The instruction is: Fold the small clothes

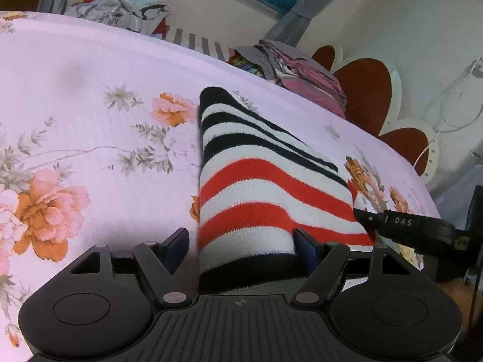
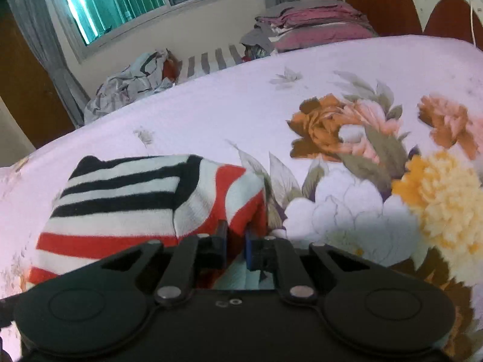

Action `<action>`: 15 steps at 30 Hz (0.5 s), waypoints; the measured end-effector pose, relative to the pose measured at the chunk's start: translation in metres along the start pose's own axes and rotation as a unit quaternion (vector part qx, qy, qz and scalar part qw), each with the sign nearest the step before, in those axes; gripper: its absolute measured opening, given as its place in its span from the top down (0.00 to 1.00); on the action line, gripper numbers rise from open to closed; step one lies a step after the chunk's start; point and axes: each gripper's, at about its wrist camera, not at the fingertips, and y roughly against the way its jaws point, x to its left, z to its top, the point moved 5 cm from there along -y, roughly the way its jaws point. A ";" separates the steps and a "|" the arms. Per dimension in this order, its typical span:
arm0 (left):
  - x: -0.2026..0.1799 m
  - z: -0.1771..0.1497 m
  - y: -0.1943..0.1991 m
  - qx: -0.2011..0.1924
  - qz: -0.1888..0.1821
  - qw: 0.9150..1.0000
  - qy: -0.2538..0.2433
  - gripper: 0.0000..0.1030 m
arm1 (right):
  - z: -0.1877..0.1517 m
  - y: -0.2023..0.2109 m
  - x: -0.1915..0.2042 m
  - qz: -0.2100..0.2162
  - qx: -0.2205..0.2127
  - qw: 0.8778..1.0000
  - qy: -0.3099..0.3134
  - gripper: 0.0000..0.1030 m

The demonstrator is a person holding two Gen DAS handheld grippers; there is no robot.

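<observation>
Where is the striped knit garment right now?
The striped knit garment lies on the floral bedsheet, centre in the left wrist view; the left gripper is open around its near end, the right gripper pinches its corner.

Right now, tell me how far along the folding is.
Done: the striped knit garment already lies doubled into a narrow shape on the floral bedsheet. In hand: the right tongs pinch its red-striped corner, while the left tongs stand open around its near end. Left: finishing this fold; a crumpled clothes pile waits at the far edge.
</observation>
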 end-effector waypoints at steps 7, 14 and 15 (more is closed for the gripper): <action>-0.005 0.023 0.010 -0.030 0.009 0.999 0.019 0.27 | 0.025 0.034 0.019 -0.003 -0.058 0.998 0.025 0.77; 0.008 0.041 -0.024 -0.023 0.039 0.998 0.053 0.27 | 0.021 0.005 0.041 -0.010 -0.034 0.998 0.056 0.76; 0.010 0.041 -0.027 -0.020 0.040 0.998 0.054 0.27 | 0.018 0.000 0.039 -0.016 -0.030 0.998 0.057 0.78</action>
